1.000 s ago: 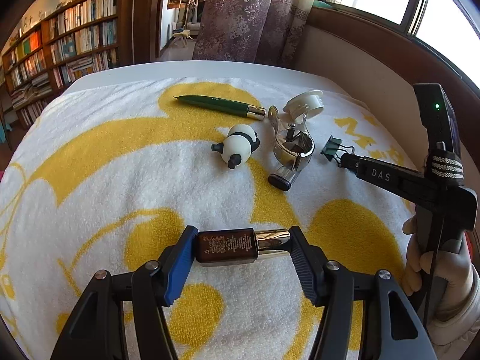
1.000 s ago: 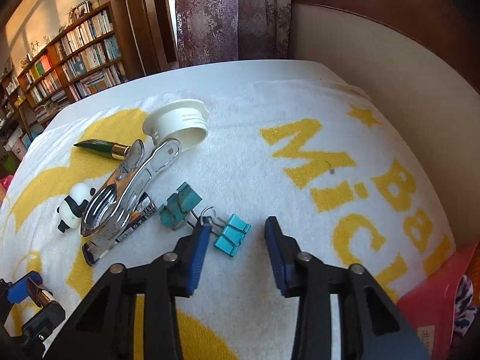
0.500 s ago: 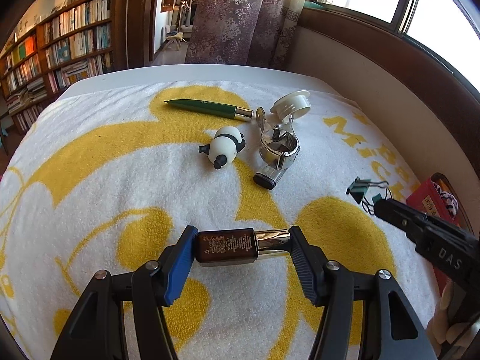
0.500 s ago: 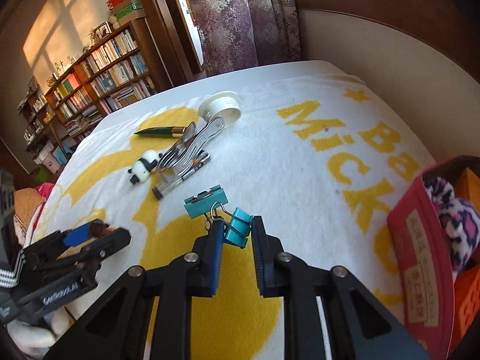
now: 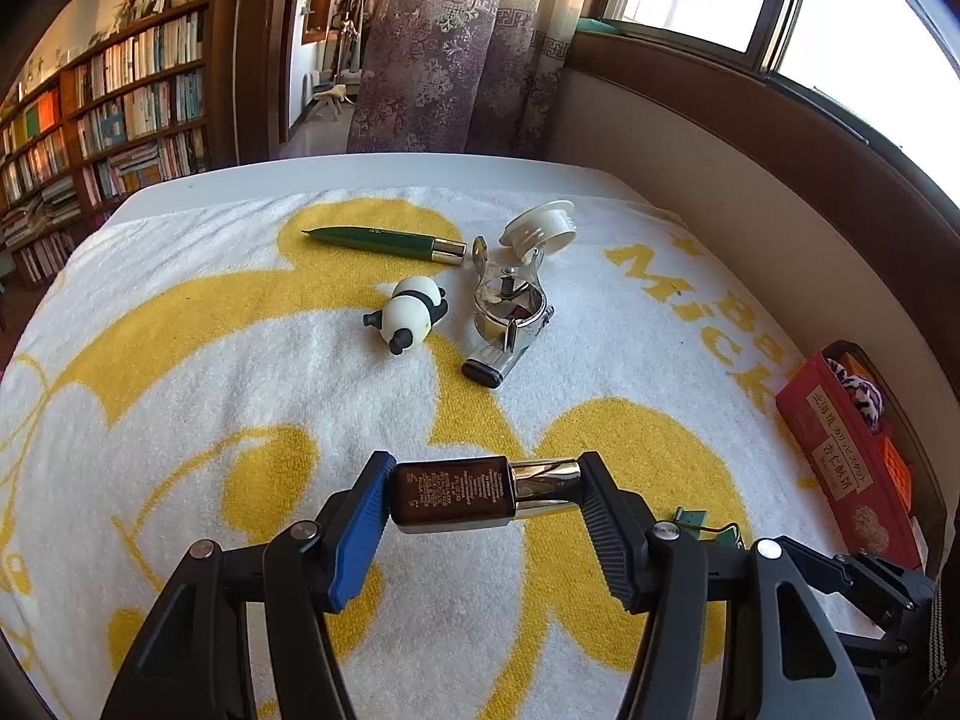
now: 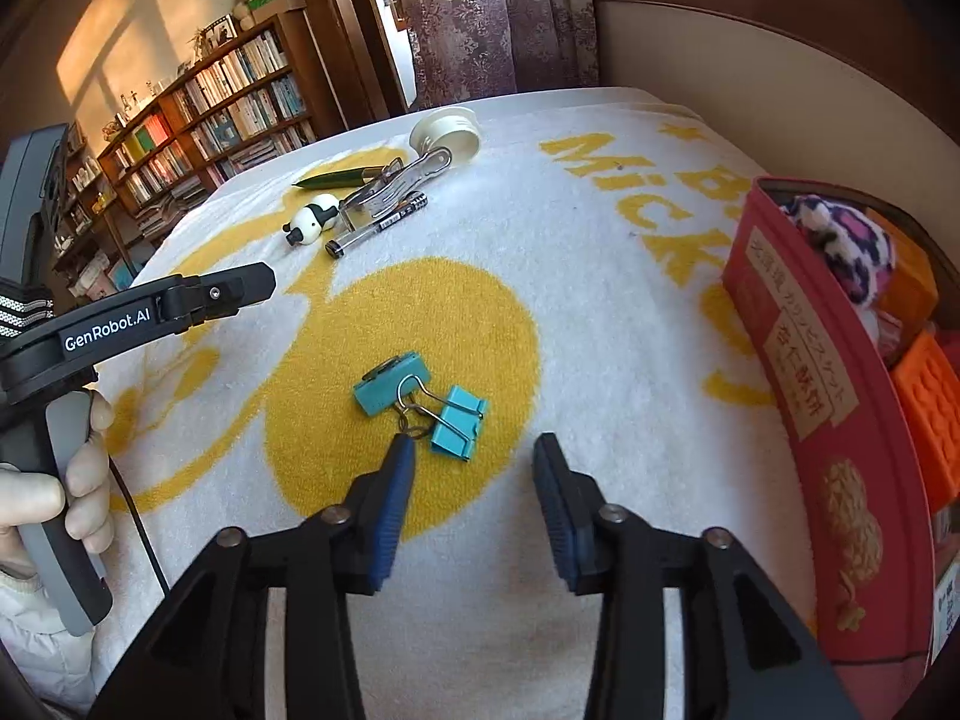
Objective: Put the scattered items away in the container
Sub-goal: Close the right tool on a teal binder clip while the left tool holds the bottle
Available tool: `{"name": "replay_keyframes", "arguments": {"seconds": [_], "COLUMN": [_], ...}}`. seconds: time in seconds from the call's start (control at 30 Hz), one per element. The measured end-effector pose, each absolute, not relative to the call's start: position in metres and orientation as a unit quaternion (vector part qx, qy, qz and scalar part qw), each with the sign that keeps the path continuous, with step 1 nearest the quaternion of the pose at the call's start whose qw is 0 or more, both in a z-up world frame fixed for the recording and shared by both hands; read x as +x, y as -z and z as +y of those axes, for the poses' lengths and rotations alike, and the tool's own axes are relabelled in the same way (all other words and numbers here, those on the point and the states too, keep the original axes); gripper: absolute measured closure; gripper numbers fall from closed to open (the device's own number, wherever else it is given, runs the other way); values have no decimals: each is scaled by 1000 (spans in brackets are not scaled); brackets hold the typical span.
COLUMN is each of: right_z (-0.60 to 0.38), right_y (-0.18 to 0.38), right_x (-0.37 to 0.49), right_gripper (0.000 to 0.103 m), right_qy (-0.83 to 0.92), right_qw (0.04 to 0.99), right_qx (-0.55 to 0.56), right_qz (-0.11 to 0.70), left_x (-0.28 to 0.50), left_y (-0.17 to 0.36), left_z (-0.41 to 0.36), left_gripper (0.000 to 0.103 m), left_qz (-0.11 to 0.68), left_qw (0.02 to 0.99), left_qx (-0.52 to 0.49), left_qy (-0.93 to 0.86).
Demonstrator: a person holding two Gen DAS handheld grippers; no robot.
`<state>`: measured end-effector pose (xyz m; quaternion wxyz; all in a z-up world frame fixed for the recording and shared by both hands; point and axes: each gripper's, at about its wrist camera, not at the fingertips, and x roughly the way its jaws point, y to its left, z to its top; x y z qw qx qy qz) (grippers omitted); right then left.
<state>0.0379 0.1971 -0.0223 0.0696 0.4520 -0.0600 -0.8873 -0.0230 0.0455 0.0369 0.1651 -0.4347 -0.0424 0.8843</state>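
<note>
L gripper (image 5: pixel 483 495) clamped on brown bottle (image 5: pixel 456 492) | R gripper (image 6: pixel 474 468) jaws just opened, empty, binder clips (image 6: pixel 423 402) lying short of red box (image 6: pixel 798 360) | re-grip clip body, lift clear, carry over rim before release

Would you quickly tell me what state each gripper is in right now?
Left gripper: shut on the small brown bottle.
Right gripper: open, jaws just opened; the teal binder clips lie on the towel beyond its tips.
</note>
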Motion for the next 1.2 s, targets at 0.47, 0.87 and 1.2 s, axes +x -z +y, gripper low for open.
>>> {"name": "replay_keyframes", "arguments": {"seconds": [0.47,0.87,1.2], "right_z": [173,175,162], "right_y": [29,19,29], "right_x": [13,44,24], "right_gripper": [31,31,74], "right_qy": [869,879,860], "right_qw": [183,182,214], "right_qx": [458,435,447], "right_qz": [38,63,119], "left_x": [-18,-14,-15], "left_y": [-39,-38,-36], "left_z": [46,53,49], "left_gripper": [40,40,40], "left_qz": [-41,-32,-41], "left_qw": [161,166,163], "left_qx": [-429,-429,-433], "left_qy": [-888,-887,-886]}}
